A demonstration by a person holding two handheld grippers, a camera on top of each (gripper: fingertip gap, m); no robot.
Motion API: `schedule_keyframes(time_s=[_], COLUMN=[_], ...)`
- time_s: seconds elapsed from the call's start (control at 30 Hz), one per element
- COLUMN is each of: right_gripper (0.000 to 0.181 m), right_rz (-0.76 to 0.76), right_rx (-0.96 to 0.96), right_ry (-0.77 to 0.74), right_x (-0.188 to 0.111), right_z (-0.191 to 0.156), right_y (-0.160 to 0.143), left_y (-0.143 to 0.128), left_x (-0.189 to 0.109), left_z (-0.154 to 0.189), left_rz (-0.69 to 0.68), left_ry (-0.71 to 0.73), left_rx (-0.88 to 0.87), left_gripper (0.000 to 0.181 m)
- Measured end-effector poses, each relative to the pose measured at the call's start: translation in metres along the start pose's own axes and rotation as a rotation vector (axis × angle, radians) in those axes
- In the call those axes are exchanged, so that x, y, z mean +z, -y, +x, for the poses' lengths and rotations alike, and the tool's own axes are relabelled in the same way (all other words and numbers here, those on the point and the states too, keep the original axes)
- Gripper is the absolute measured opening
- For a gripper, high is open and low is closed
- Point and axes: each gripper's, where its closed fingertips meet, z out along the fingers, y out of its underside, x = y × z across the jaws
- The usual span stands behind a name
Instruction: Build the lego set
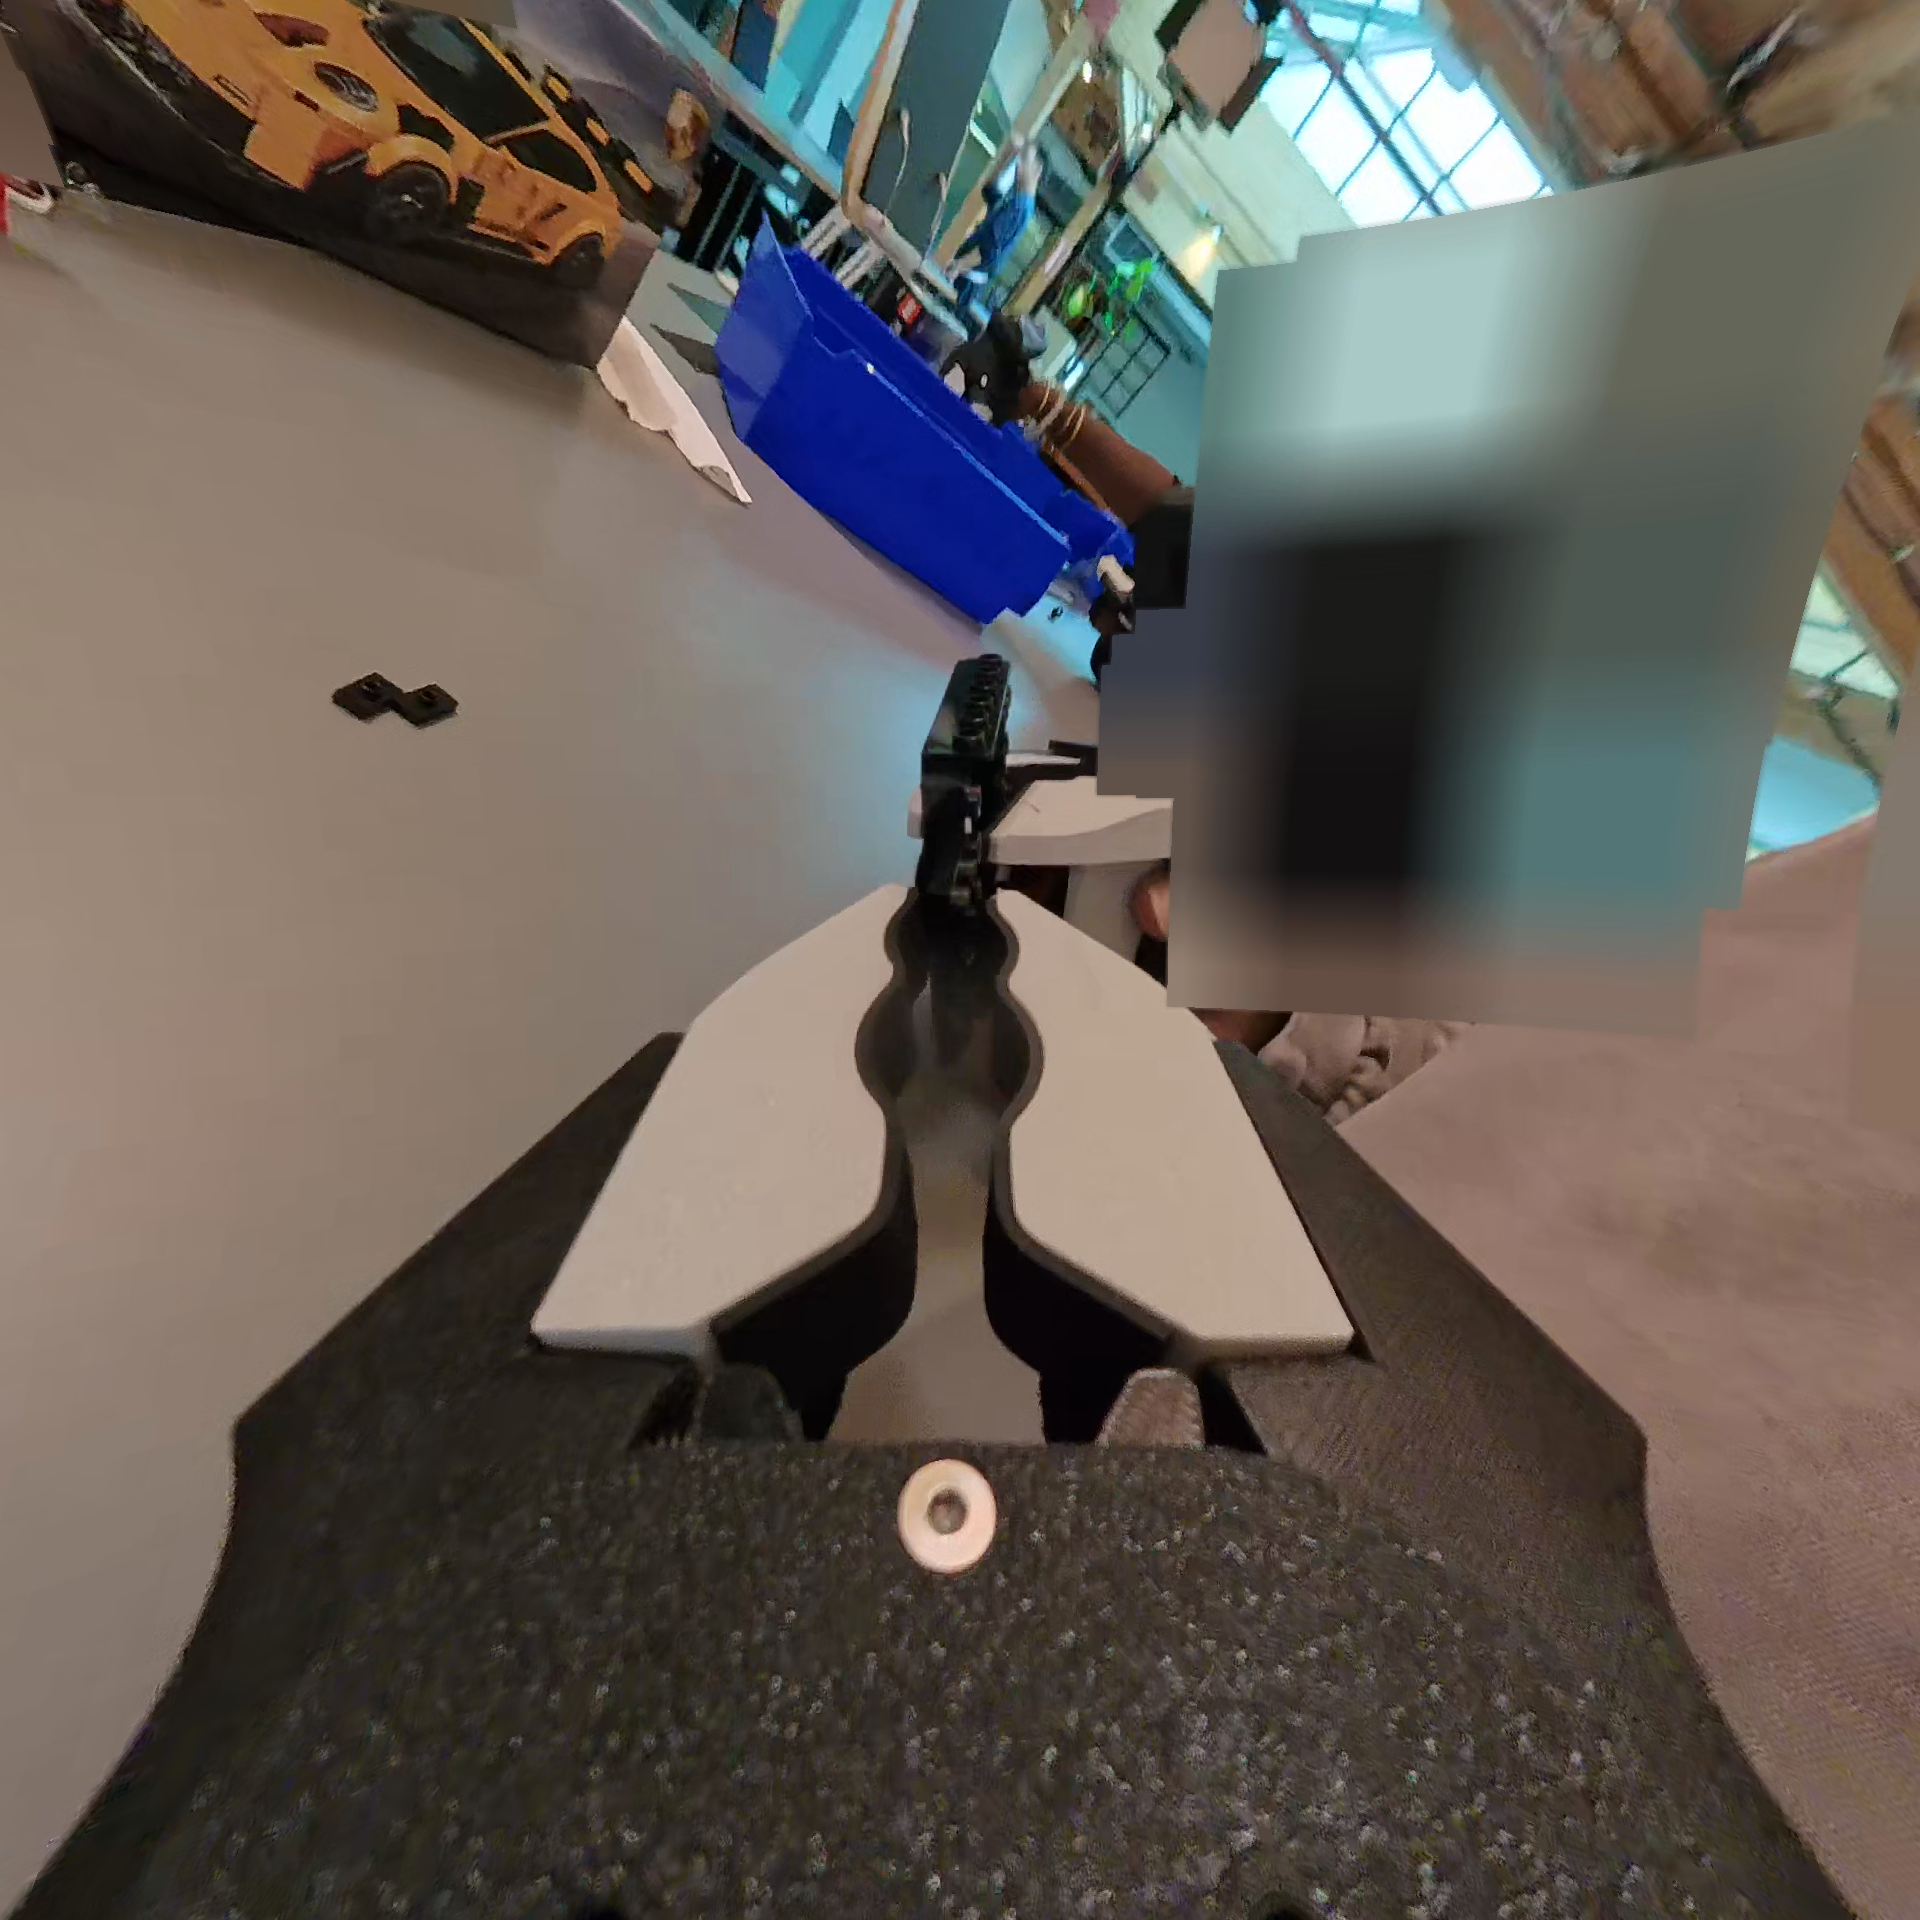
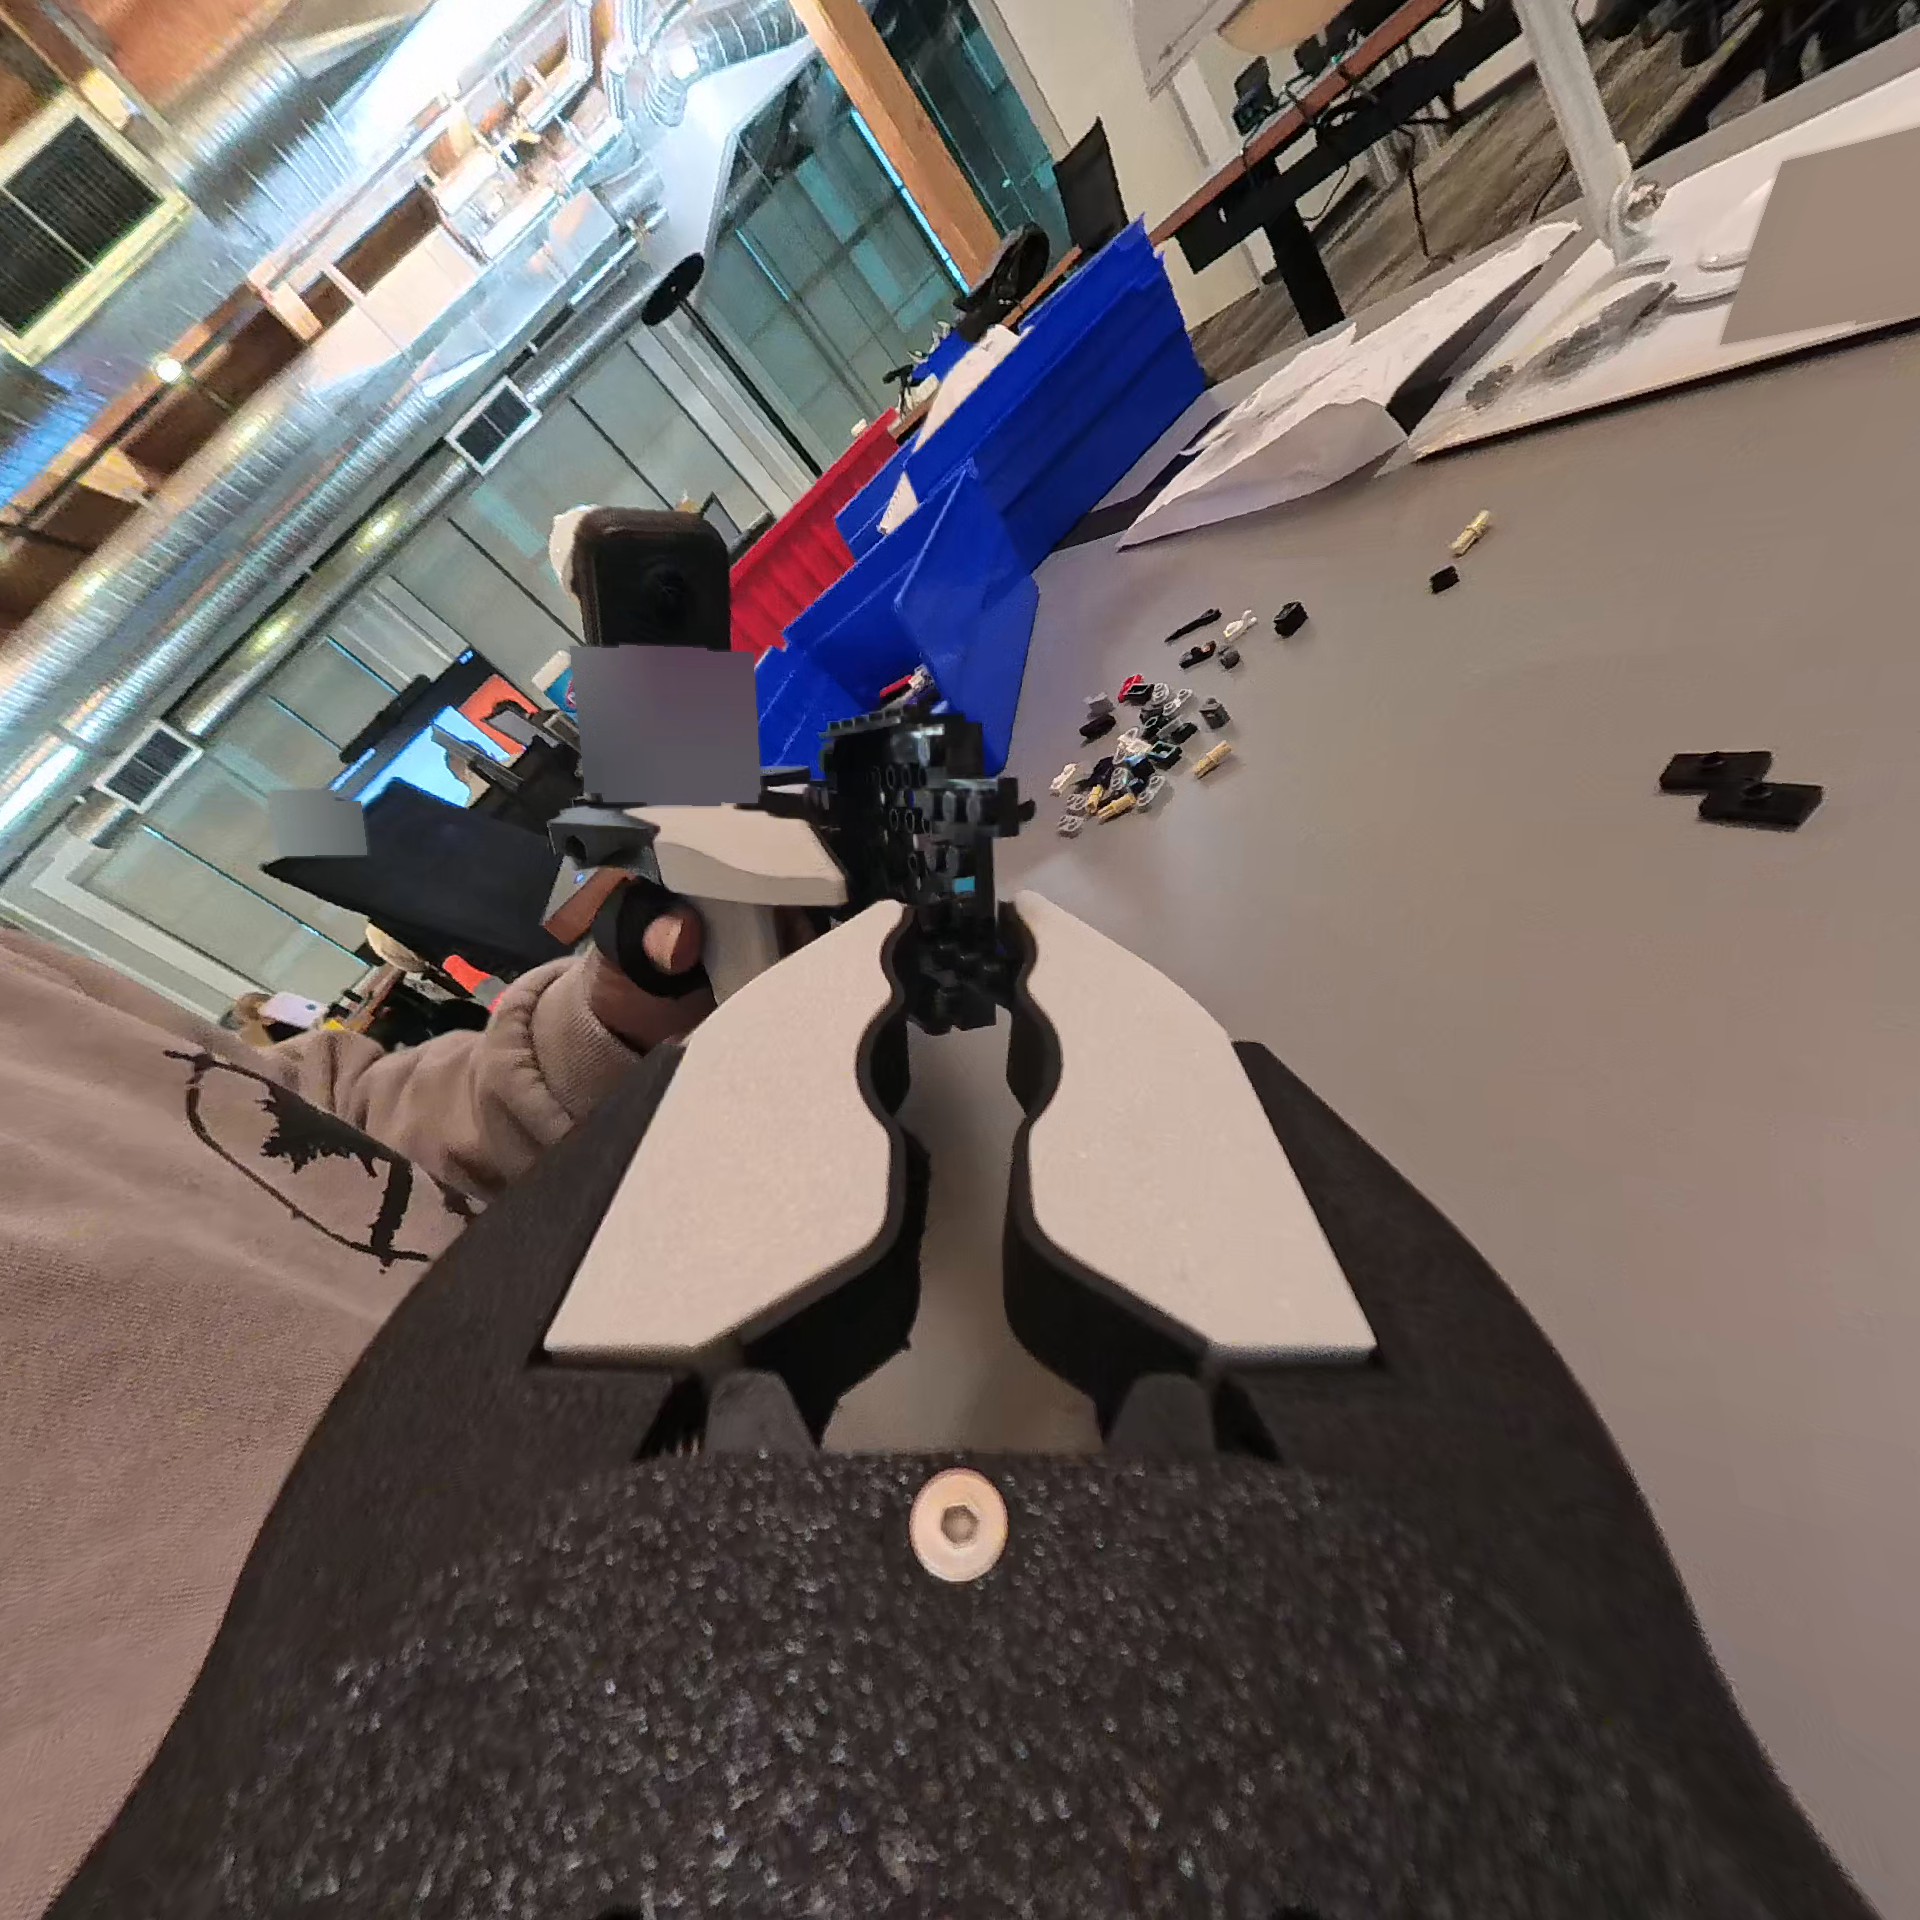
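Black lego assembly was clamped between both the left gripper and right gripper above the grey table.

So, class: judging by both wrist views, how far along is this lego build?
Done: a black part-built assembly already exists. In hand: both the left claw and right claw are shut on it, above the grey table. Left: a pile of small loose pieces and two black plates remain unused, so it looks early.

Surface: grey table | 12 o'clock: blue bins, loose pieces | 2 o'clock: black plates (paired), booklet
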Motion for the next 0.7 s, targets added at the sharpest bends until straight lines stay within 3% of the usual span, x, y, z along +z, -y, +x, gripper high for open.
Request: schedule_keyframes(time_s=[0.43,0.7], right_gripper=[0.011,0.009], right_rz=[-0.014,-0.027], right_rx=[-0.109,-0.187], right_ry=[-0.099,-0.065], right_x=[-0.019,-0.021], right_z=[-0.005,-0.022], right_y=[0.0,0.002], left_y=[-0.013,0.001], left_x=[0.013,0.012], left_z=[0.007,0.015], left_rz=[-0.12,-0.064], left_ry=[0.051,-0.01], left_rx=[0.161,0.169], left_gripper=[0.01,0.012])
